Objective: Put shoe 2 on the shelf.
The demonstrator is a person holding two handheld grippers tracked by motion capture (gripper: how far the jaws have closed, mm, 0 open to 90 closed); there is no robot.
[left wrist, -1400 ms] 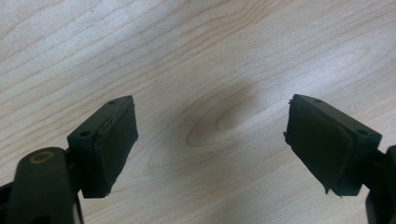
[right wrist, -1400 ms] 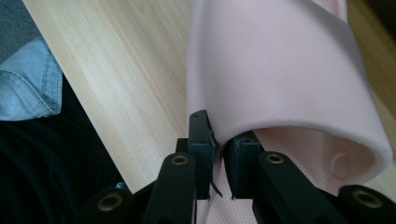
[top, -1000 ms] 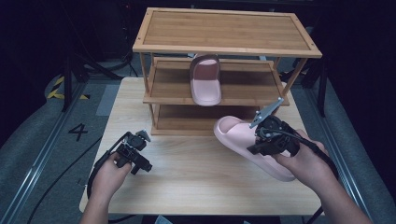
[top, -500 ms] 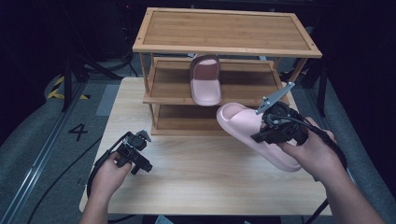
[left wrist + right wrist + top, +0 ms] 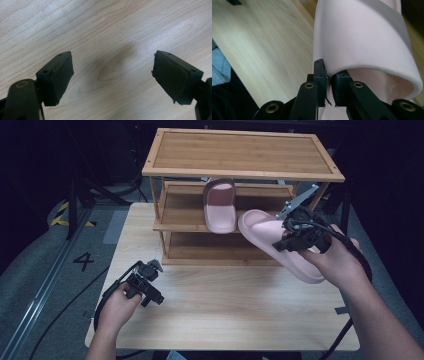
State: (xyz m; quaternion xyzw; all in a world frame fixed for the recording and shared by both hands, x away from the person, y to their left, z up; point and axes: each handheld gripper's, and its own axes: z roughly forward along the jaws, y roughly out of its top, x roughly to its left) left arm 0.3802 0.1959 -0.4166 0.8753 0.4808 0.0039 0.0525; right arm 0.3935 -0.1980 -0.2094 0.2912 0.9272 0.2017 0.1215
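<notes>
Right gripper view: my right claw (image 5: 329, 82) is clamped on the pink slipper's (image 5: 364, 37) strap edge; my left claw (image 5: 112, 77) stands apart over the desk (image 5: 105, 30).

pink slipper (image 5: 270, 242), light wood rack (image 5: 240, 155)

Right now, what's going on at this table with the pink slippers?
A person holds a gripper in each hand. The right gripper is clamped on the strap of a pink slipper, held in the air in front of a wooden shoe rack. A matching slipper already sits on the middle shelf. The left gripper hangs open over the table.
</notes>
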